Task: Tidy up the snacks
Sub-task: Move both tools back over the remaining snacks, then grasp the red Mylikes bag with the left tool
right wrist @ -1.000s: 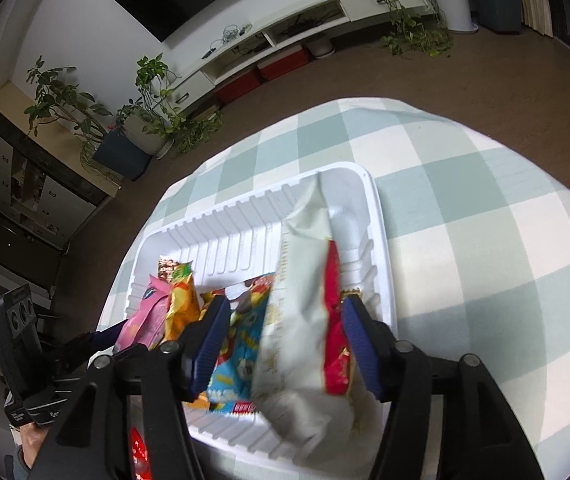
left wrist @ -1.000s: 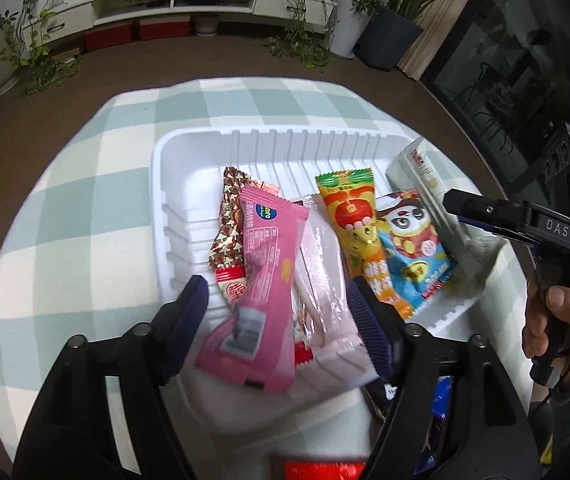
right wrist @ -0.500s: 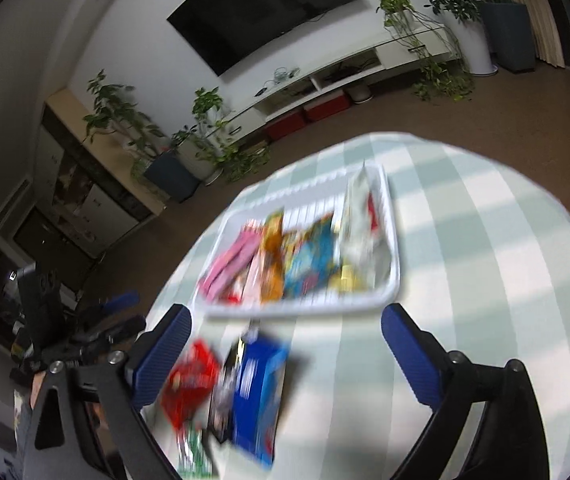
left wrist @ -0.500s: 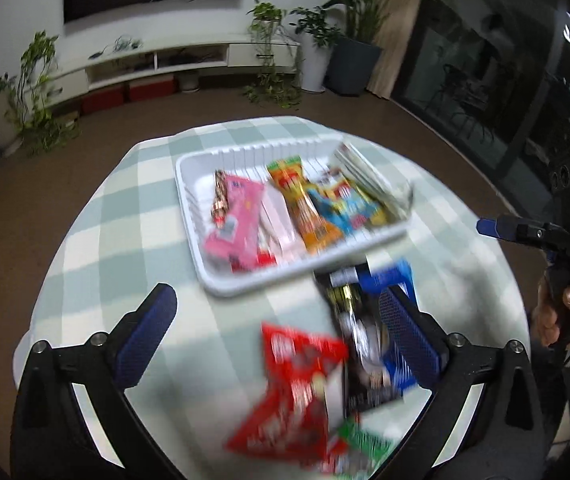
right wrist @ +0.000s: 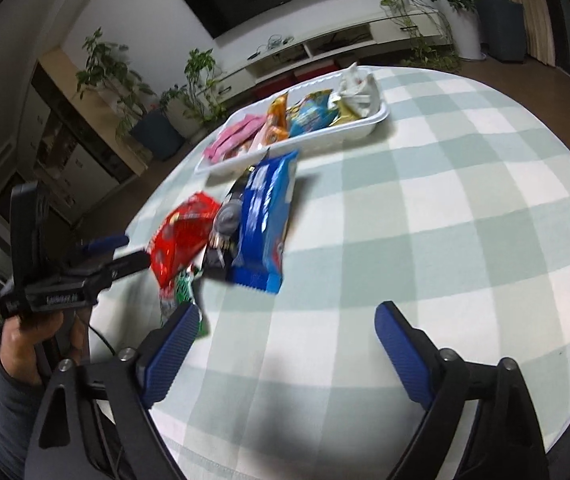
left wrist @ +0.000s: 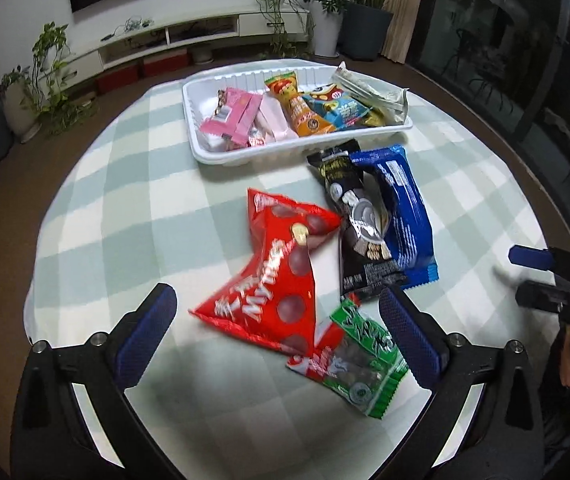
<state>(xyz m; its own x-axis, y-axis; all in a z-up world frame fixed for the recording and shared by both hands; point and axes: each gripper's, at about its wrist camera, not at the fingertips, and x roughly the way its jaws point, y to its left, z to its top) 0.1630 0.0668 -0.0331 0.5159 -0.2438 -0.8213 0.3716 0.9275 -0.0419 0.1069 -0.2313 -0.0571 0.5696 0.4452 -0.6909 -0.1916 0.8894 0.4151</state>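
Note:
A white tray (left wrist: pixel 245 155) at the far side of the round table holds several snack packets, pink, orange, blue and silver. Nearer lie a red bag (left wrist: pixel 273 276), a black packet (left wrist: pixel 359 224), a blue packet (left wrist: pixel 399 208) and a green-and-red packet (left wrist: pixel 359 360). My left gripper (left wrist: pixel 281 334) is open and empty, hovering over the red bag's near end. My right gripper (right wrist: pixel 285 344) is open and empty over bare cloth, with the blue packet (right wrist: pixel 267 216) ahead to its left. The tray (right wrist: pixel 325 142) lies beyond.
The table has a green-and-white checked cloth (left wrist: pixel 133 200) and a round edge with floor beyond. Potted plants (left wrist: pixel 49 80) and a low TV cabinet (left wrist: pixel 189 36) stand far behind. My right gripper shows at the left wrist view's right edge (left wrist: pixel 533 276).
Both grippers have pulled back from the tray towards the near side of the table and opened wide. The pink packet and the silver packet they held now lie in the tray.

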